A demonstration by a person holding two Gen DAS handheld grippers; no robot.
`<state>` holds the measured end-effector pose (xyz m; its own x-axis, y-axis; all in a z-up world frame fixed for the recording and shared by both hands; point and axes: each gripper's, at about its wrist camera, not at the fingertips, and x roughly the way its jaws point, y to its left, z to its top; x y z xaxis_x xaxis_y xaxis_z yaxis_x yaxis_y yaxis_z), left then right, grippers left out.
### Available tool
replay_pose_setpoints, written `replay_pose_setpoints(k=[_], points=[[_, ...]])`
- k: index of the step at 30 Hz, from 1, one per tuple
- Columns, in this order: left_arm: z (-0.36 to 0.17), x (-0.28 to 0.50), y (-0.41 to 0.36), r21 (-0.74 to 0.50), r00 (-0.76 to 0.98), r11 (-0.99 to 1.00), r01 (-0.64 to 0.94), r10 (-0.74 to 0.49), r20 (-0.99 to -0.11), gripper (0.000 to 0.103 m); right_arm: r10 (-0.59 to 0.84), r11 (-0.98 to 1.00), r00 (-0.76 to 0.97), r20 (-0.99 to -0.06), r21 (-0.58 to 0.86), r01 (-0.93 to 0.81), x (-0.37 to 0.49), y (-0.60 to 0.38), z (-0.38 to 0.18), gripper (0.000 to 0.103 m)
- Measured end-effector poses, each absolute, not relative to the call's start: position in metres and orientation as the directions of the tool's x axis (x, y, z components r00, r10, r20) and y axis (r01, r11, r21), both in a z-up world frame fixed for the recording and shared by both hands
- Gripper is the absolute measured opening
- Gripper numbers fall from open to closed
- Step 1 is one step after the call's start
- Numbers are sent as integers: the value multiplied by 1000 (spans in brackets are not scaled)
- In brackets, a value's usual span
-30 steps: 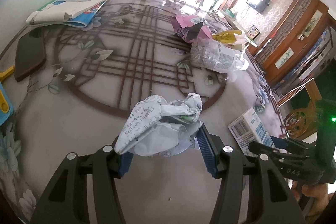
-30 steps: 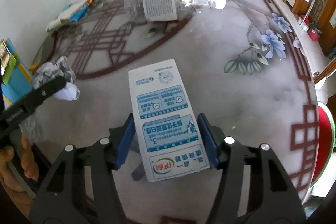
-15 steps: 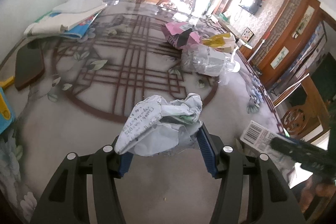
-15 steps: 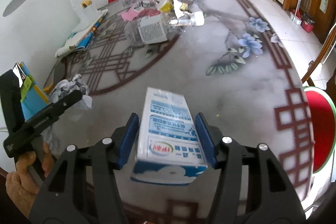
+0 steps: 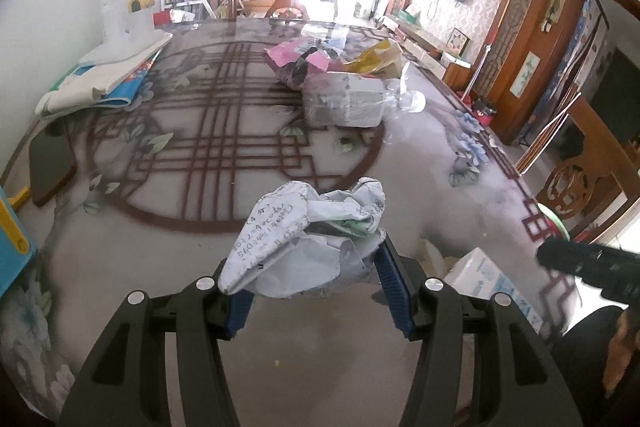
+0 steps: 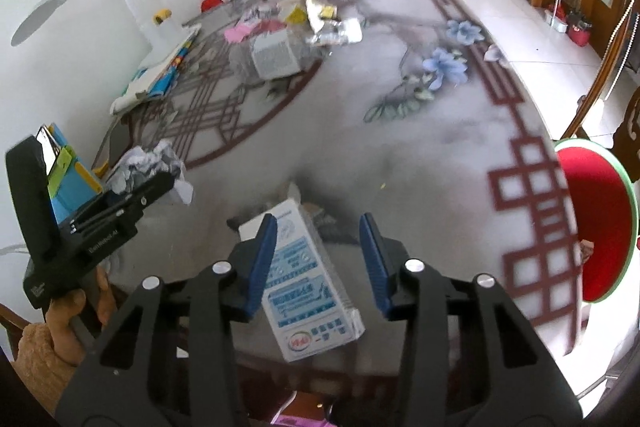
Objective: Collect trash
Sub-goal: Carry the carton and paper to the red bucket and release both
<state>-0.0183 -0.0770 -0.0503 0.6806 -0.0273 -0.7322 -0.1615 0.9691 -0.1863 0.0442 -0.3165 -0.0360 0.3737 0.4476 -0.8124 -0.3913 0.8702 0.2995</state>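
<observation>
left tool (image 5: 310, 279): blue pads closed in on a crumpled paper wad (image 5: 308, 239) with handwriting on it; the wad is clamped between the pads and bulges above them, lifted off the tabletop (image 5: 200, 227).

right tool (image 6: 318, 267): blue pads spread wide. a white-and-blue milk carton (image 6: 308, 287) sits between them, tilted; its left side is at or against the left pad, and a clear gap shows between it and the right pad. no grip on it; whether the carton rests on the tabletop or is in the air cannot be told.

landmark: the round brown lattice pattern printed on the tabletop.
- paper wad: over the near rim of the lattice ring.
- milk carton: nearer than the ring, at the near edge of the tabletop; dark wood trim shows below it.
- trash pile on the far right of the ring: crushed clear plastic bottle (image 5: 352, 103) with white label, pink wrapper (image 5: 296, 59) behind it, yellow packet (image 5: 376, 59) beside that.
- left of the ring: folded papers (image 5: 100, 83) under a white lamp base (image 5: 128, 35), against the wall; a dark flat pad (image 5: 50, 167) nearer.

room: bare tabletop lies between the near rim of the ring and the near edge. right of the ring the tabletop runs past blue flower prints to its right edge, with a red-seated stool (image 6: 592, 223) below that edge.
</observation>
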Motion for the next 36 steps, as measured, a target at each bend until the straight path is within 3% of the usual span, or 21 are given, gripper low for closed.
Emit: replay_pose_setpoints(k=[2,5,7,10,22,36], points=[[-47,-21,-78,-193,687,967,-166,-27,-726,53,438,857,341,-832,272,-437,37,-305,-42,67],[-41,-24,-77,-197,695,964,-181,-16,-719,53,393,839,320,-862,193,-508,25,-282,-52,74],[-35,-26,-74,-209,702,959,-190,-16,-712,53,382,829,299,-874,181,-529,21,-274,-60,74],[-24,-30,-71,-211,716,957,-201,-3,-698,53,348,833,292,-891,151,-532,19,-266,-71,53],[14,-30,-98,-227,770,965,-131,-45,-636,53,464,863,425,-777,287,-416,26,-331,-21,53],[14,20,-217,-263,691,954,146,-288,-663,53,419,891,613,-670,433,-134,30,-478,-6,53]])
